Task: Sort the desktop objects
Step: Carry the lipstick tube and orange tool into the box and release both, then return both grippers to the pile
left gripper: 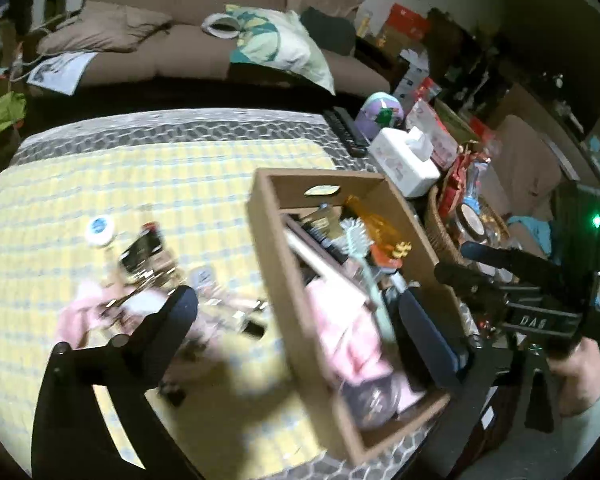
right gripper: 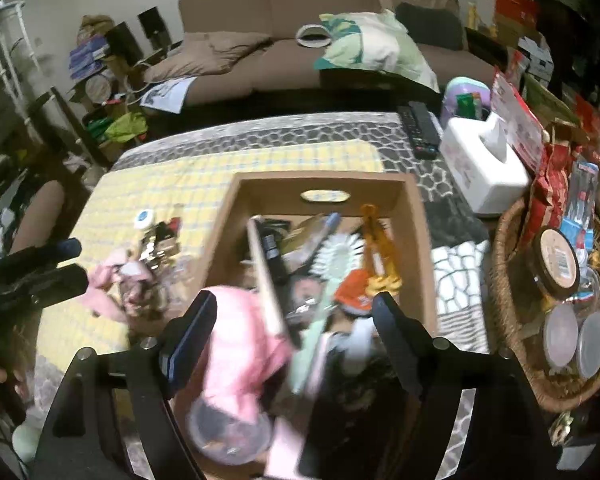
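A wooden box [left gripper: 262, 216] [right gripper: 422, 240] stands on the yellow checked cloth [left gripper: 140, 176], filled with a pale green brush [left gripper: 358, 240] [right gripper: 338, 254], a pink cloth [right gripper: 240, 336], an orange item [right gripper: 374, 224] and other small things. Left of it lies a loose pile: a white round tin [left gripper: 100, 229] [right gripper: 143, 218], dark small items [left gripper: 142, 250] and a pink cloth [left gripper: 84, 312] [right gripper: 108, 276]. My left gripper [left gripper: 296, 316] is open, straddling the box's left wall. My right gripper [right gripper: 294, 320] is open and empty above the box's contents.
A wicker basket [right gripper: 512, 320] [left gripper: 440, 224] of jars and packets stands right of the box. A white tissue box [left gripper: 404, 160] [right gripper: 484, 168], a remote [right gripper: 418, 128] and a purple container [left gripper: 380, 114] lie behind. A brown sofa [right gripper: 280, 40] is beyond the table.
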### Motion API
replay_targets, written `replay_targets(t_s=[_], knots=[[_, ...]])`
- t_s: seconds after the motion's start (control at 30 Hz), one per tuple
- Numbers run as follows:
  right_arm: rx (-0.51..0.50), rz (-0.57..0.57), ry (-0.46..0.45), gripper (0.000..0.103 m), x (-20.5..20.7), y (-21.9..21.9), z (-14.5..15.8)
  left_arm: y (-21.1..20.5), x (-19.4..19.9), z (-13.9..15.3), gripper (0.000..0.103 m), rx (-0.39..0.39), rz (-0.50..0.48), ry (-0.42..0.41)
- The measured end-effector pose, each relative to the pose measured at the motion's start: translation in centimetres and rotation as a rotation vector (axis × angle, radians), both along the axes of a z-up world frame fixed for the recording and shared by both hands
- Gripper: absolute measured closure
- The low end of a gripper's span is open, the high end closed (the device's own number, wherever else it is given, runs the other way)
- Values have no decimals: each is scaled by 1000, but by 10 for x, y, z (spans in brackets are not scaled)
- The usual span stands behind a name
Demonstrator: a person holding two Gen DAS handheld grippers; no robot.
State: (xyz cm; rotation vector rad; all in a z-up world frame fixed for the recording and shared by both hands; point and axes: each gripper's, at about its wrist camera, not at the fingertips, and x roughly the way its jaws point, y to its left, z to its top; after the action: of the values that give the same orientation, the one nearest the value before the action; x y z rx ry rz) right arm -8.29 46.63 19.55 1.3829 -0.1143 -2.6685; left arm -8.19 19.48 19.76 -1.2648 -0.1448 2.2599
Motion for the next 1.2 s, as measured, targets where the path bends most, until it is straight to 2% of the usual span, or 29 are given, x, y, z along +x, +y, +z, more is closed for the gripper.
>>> replay_targets(t_s=[0.17, 0.37, 0.53, 0.7, 0.97, 1.2], knots=[[-28, 45, 0, 12, 19, -43, 4, -55, 20, -3, 0, -26, 65, 1], [-40, 111, -21, 11, 28, -97, -7, -113, 34, -20, 0, -27, 139, -21], [-41, 155, -41, 11, 27, -137, -22, -153, 40, -40, 0, -36, 202, -29], [-32, 197, -56, 11, 22, -173, -43, -189, 37, -76, 0, -64, 281, -59], [-26, 207, -62, 11, -7, -209, -80, -211, 12, -133, 0, -59, 364, -110], [45, 168, -36, 18, -38, -218, -112, -196, -20, -155, 0, -94, 339, -98]])
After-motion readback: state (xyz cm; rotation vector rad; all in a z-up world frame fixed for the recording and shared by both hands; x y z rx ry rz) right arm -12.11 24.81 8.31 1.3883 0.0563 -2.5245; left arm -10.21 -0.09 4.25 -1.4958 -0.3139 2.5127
